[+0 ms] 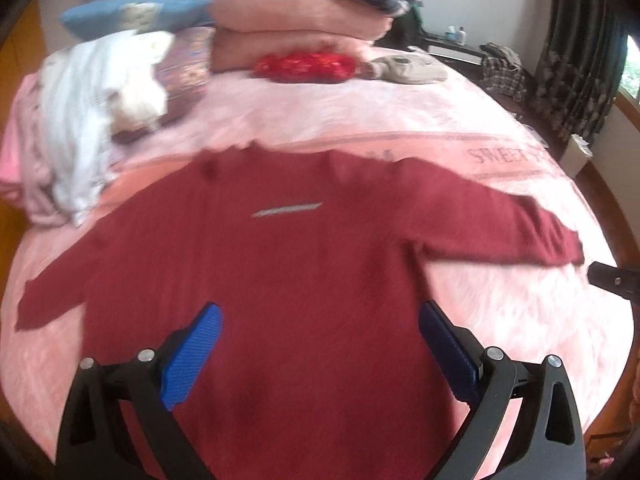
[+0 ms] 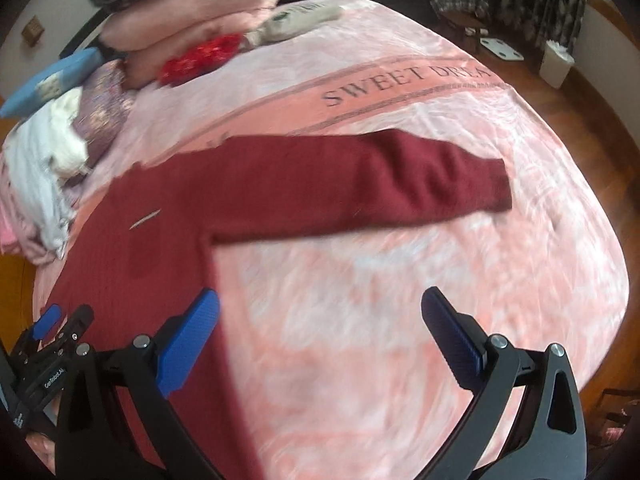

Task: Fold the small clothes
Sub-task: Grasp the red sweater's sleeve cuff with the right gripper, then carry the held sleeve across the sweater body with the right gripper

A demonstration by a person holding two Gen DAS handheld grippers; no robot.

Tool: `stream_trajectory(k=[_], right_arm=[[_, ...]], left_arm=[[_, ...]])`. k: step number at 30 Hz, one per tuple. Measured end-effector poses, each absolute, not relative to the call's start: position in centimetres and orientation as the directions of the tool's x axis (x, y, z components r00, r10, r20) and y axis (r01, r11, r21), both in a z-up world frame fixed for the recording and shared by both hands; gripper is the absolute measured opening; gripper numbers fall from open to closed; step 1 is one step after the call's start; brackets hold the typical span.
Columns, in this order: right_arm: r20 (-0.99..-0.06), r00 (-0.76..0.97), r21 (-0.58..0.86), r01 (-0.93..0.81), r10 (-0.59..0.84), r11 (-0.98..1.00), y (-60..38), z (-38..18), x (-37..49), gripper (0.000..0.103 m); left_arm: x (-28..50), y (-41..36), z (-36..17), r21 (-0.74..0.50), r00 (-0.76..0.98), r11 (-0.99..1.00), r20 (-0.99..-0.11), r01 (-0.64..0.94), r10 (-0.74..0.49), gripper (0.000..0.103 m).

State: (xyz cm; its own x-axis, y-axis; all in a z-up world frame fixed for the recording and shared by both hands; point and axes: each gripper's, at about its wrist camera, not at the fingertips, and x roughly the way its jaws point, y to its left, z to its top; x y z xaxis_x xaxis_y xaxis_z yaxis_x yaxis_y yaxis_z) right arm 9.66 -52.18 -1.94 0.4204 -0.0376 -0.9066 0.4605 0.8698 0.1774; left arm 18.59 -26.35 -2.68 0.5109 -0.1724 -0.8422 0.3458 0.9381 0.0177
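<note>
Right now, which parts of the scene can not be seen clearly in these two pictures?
- Sweater hem: in the left wrist view the dark red sweater runs under the left gripper and off the bottom edge.
- Left sleeve: cut off in the right wrist view.
- Blanket lettering: its end runs out of focus.
- Sweater's grey chest mark: too blurred to read.

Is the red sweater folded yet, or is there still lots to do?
Not folded yet. Done: the red sweater lies spread flat on the pink blanket, both sleeves out. In hand: nothing; the left gripper and right gripper are open above it. Left: folding the sleeves and body, then the clothes pile.
</note>
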Motion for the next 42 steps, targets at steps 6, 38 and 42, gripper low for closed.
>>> stream_trajectory(k=[6, 38, 42], right_arm=[[-0.907, 0.421, 0.223, 0.499, -0.01, 0.837, -59.9, -5.3, 12.9, 0.1], [-0.905, 0.425, 0.267, 0.568, 0.001, 0.778, -77.8, -10.2, 10.2, 0.005], [-0.929, 0.365, 0.204, 0.634, -0.057, 0.746, -78.7, -11.4, 9.4, 0.005]], left_arm=[[23.6, -31.9, -5.7, -0.018, 0.486, 0.945, -0.854, 0.326, -0.184, 0.099], [27.6, -38.8, -12.0, 0.058, 0.498, 0.953, -0.861, 0.297, -0.103, 0.099], [28.1, -37.4, -12.0, 0.075, 0.517, 0.959, -0.852, 0.274, -0.081, 0.099]])
